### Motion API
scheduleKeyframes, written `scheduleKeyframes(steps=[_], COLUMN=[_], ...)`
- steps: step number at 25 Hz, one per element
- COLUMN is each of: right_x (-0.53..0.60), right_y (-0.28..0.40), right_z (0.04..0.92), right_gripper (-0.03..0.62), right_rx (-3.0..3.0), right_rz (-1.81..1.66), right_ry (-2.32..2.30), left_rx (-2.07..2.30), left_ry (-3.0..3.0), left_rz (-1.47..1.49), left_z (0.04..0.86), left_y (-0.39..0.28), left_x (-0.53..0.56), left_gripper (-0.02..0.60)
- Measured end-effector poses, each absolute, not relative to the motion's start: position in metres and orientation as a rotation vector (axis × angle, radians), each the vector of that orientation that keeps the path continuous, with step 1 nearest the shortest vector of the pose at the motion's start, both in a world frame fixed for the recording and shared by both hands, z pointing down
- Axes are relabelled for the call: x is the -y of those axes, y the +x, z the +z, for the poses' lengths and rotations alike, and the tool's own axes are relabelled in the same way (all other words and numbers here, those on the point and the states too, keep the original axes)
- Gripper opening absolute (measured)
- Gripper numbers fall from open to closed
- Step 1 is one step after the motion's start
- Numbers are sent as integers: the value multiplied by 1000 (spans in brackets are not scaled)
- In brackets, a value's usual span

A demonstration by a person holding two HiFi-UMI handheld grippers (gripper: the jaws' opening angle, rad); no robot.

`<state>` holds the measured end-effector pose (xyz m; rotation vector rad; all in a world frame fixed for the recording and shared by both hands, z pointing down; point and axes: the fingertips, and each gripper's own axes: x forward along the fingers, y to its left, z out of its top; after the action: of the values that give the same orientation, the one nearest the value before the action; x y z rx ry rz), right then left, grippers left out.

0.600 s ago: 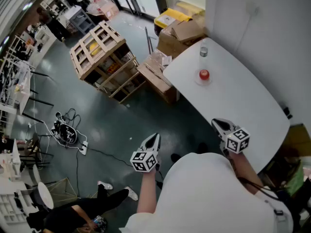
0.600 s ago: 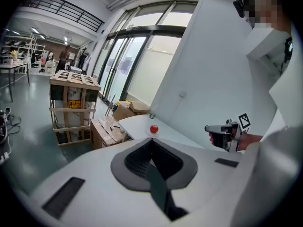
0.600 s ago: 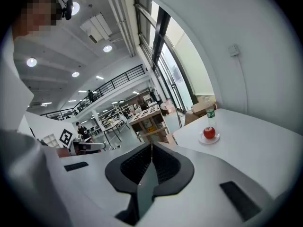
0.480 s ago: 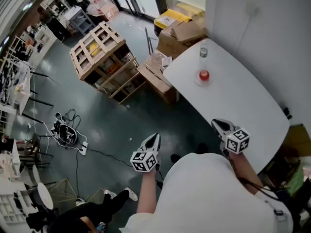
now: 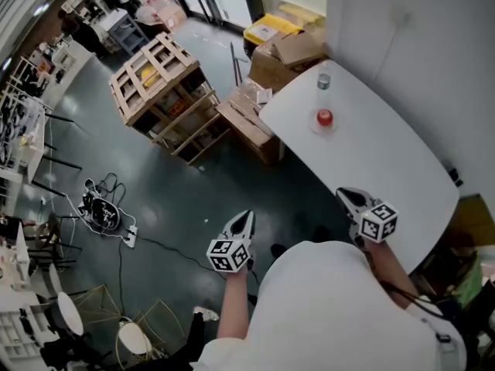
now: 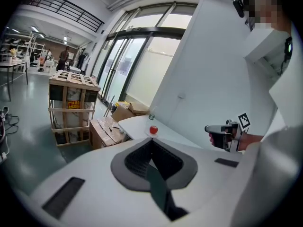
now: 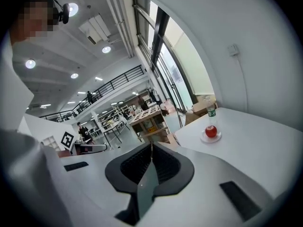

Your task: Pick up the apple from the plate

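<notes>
Head view: I log the apple on its plate at the white bench's far end, a water bottle just beyond; left gripper over the floor, right gripper over the near bench edge.
Left gripper view: jaws closed, empty.
Right gripper view: jaws closed, empty; apple ahead, to the right.

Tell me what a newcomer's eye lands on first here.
The red apple on its small plate stands out, near a bottle far down the white table. The left gripper and right gripper hang shut and empty, well short of it. A wooden crate stands on the floor to the left.
</notes>
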<state>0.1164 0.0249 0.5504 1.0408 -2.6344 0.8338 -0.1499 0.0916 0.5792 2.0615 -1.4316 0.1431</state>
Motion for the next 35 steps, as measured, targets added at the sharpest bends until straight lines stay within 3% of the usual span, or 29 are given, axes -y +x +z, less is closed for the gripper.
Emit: scheduleKeyframes(steps=[20, 35], right_x=[-70, -58], right_y=[62, 68], right_z=[559, 577], right_gripper=[38, 38], right_rx=[2603, 2543], right_rz=[845, 928], right_ry=[1145, 1180], left_rx=[1391, 1339], left_ry=[2083, 2070], left_rz=[143, 161], left_z=[594, 610], left_y=[-217, -202], left_x=[-129, -112], left_gripper=[2, 2])
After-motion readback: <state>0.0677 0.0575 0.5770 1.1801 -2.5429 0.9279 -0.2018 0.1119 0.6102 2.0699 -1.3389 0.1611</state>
